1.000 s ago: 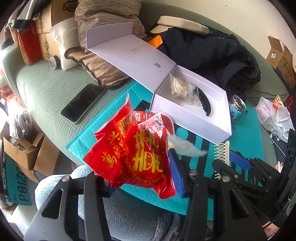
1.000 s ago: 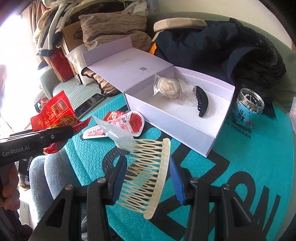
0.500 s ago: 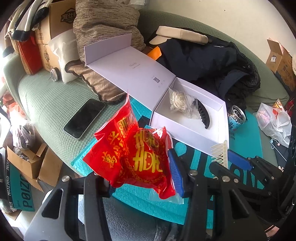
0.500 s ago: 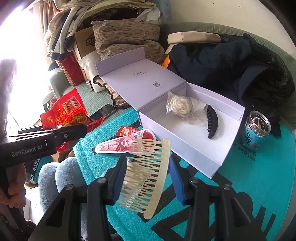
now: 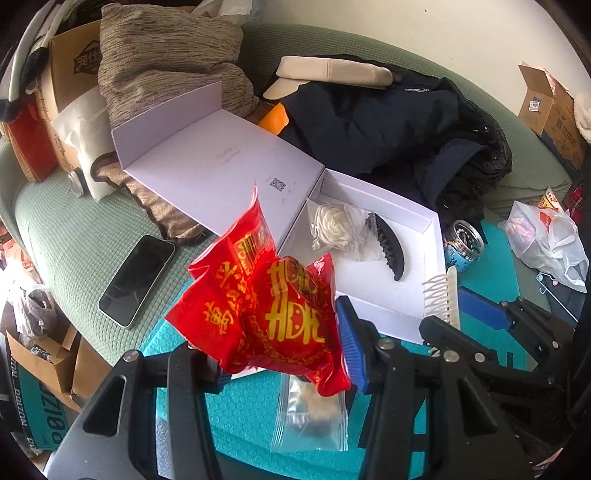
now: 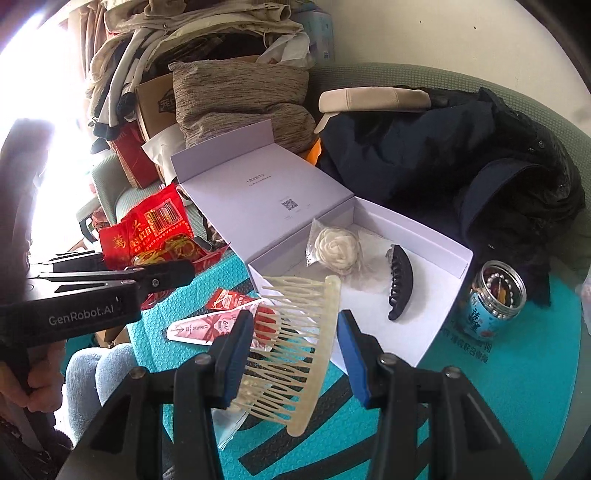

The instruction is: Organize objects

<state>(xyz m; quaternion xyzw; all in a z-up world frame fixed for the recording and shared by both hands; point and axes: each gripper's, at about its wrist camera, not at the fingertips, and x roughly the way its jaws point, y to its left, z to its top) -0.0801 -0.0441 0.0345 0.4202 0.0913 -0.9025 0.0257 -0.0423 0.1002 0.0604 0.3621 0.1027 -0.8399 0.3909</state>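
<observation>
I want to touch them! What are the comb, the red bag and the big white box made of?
The comb looks like cream plastic: smooth, slightly see-through teeth. The red bag seems to be shiny plastic film; it crinkles and glints. The white box is probably stiff matte cardboard, given its flat walls and sharp folds.

Green sofa point(image 5: 66, 236), white wall point(image 5: 406, 33), bright window point(image 6: 33, 74).

Green sofa point(image 5: 66, 229) under teal mat point(image 6: 517, 387), phone point(image 5: 136, 280), pillow point(image 5: 162, 74), dark jacket point(image 5: 388, 125).
</observation>
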